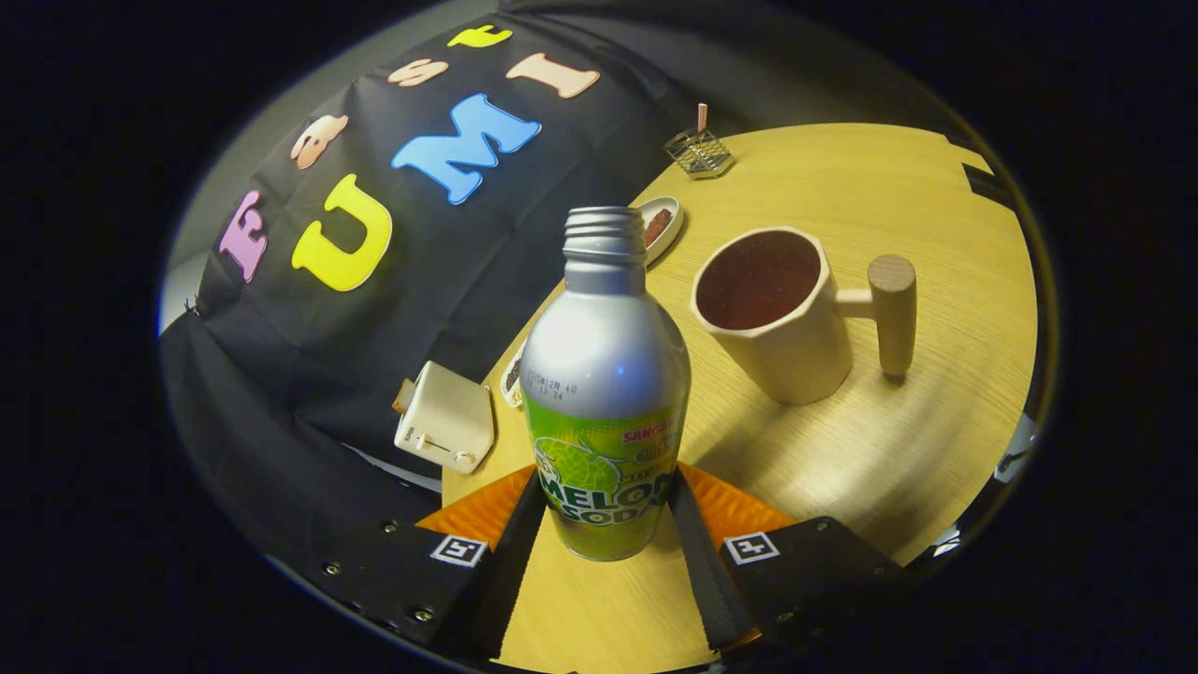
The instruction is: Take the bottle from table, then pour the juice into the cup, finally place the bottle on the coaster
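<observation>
A silver aluminium bottle (605, 374) with a green label and an open threaded neck stands between my fingers. My gripper (604, 491) is shut on its lower body, one pad against each side. Its base hovers close over the wooden table (898, 449); I cannot tell whether it touches. Beyond the fingers, ahead and to the right of the bottle, a cream cup (777, 318) with a wooden peg handle (892, 314) sits on the table, its inside dark. The whole scene looks tilted.
A small cream toaster (445, 426) sits left of the bottle at the table's edge by the black cloth wall. Farther back are a small dish (662, 227) holding something brown and a wire rack (699, 153). A small object (513, 374) peeks out behind the bottle.
</observation>
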### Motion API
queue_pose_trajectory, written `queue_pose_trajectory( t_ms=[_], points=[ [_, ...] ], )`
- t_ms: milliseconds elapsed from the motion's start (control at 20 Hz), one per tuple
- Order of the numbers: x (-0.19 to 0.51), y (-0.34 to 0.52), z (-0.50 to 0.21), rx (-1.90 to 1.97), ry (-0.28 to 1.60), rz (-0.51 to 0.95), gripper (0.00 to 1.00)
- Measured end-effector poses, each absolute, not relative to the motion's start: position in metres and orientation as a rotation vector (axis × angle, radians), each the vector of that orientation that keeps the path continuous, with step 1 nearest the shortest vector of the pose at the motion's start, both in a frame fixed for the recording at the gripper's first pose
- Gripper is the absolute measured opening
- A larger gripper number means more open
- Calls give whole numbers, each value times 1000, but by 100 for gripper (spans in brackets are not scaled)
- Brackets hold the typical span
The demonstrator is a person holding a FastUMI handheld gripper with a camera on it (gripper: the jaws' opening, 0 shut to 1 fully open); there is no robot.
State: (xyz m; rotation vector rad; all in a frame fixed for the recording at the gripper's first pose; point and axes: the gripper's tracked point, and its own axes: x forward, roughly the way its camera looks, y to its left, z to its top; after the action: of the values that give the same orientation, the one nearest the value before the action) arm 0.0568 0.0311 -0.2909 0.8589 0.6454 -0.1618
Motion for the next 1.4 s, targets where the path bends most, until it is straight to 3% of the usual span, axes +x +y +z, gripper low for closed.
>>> queue_pose_trajectory(
  t_ms=[700, 1400],
  points=[
    [67, 9, -279, 455, 519, -204, 77],
    [126, 7, -275, 186, 496, -203, 77]
  ],
)
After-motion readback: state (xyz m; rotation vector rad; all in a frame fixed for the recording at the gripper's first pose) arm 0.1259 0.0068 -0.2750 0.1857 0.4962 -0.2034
